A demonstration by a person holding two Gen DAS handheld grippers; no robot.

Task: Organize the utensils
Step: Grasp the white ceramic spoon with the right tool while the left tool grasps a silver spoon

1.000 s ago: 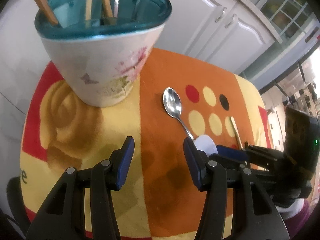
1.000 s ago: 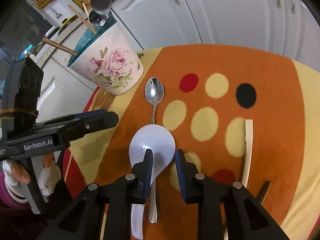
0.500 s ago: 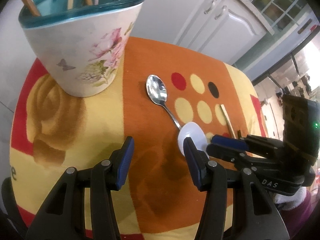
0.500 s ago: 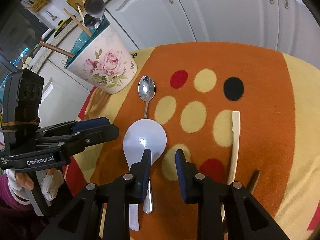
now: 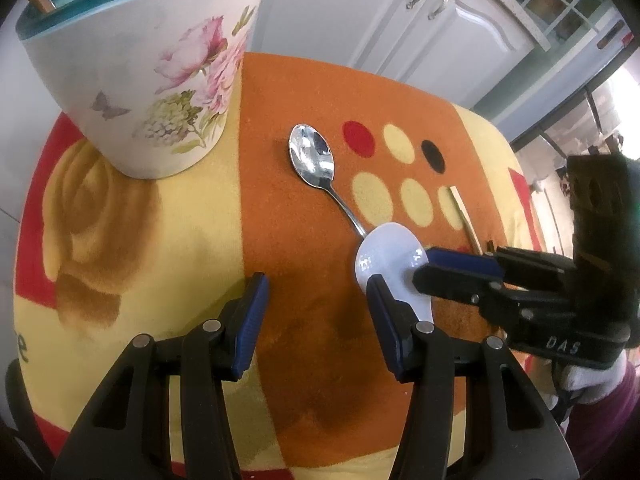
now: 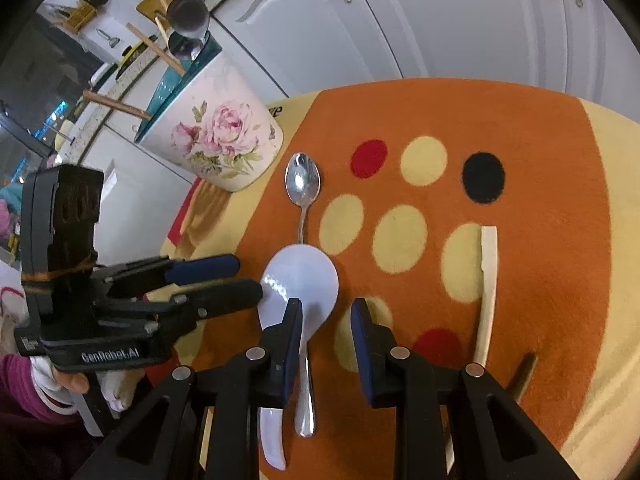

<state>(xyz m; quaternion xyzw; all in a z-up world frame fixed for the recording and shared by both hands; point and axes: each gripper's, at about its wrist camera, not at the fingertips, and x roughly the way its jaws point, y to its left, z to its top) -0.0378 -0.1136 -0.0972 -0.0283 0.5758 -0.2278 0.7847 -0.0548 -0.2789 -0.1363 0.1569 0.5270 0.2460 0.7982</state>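
A white ceramic spoon [image 6: 300, 276] lies on the mat across a steel spoon [image 6: 303, 184]; both show in the left wrist view, the white one [image 5: 390, 250] and the steel one [image 5: 312, 158]. My right gripper [image 6: 326, 320] is open just above the white spoon's neck, empty. My left gripper [image 5: 316, 300] is open and empty, its right finger beside the white spoon's bowl. The floral utensil pot [image 5: 148, 64] with wooden and metal utensils stands at the far left [image 6: 212, 140].
A pale flat stick [image 6: 488, 288] and a dark stick [image 6: 522, 372] lie on the right of the orange, dotted mat [image 6: 540, 160]. White cabinet doors [image 6: 440, 20] stand behind. The mat's edge drops off at the left.
My right gripper has opened wider and drawn back a little from the white spoon. My left gripper has moved nearer to the spoons, and the pot has shifted up and left in its view.
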